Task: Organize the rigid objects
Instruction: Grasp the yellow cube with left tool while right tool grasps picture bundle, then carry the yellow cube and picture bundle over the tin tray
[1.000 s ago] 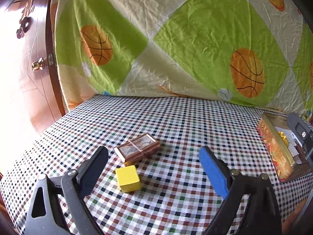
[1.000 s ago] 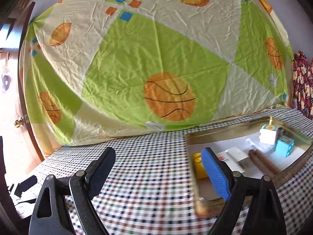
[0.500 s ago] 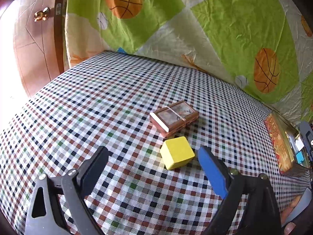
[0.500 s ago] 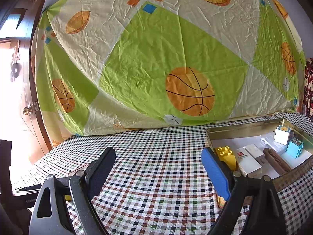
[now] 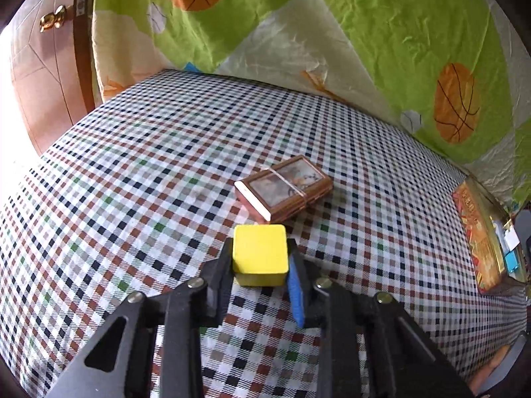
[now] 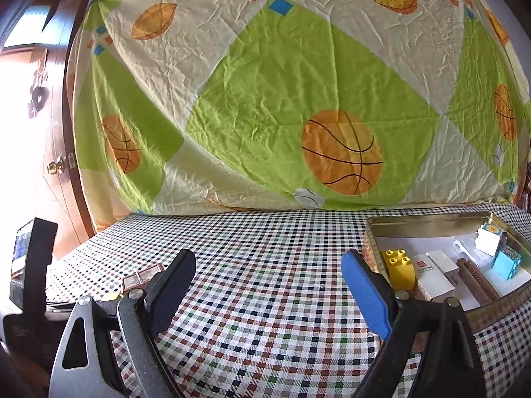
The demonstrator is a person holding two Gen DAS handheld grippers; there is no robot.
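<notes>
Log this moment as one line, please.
left hand-held gripper: shut on yellow cube | right hand-held gripper: open, empty | gold metal tin: holds earlier items

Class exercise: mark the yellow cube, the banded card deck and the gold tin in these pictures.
yellow cube (image 5: 260,248): left wrist view, its top face.
banded card deck (image 5: 288,182): left wrist view, its top card.
gold tin (image 6: 431,221): right wrist view, its far wall.
</notes>
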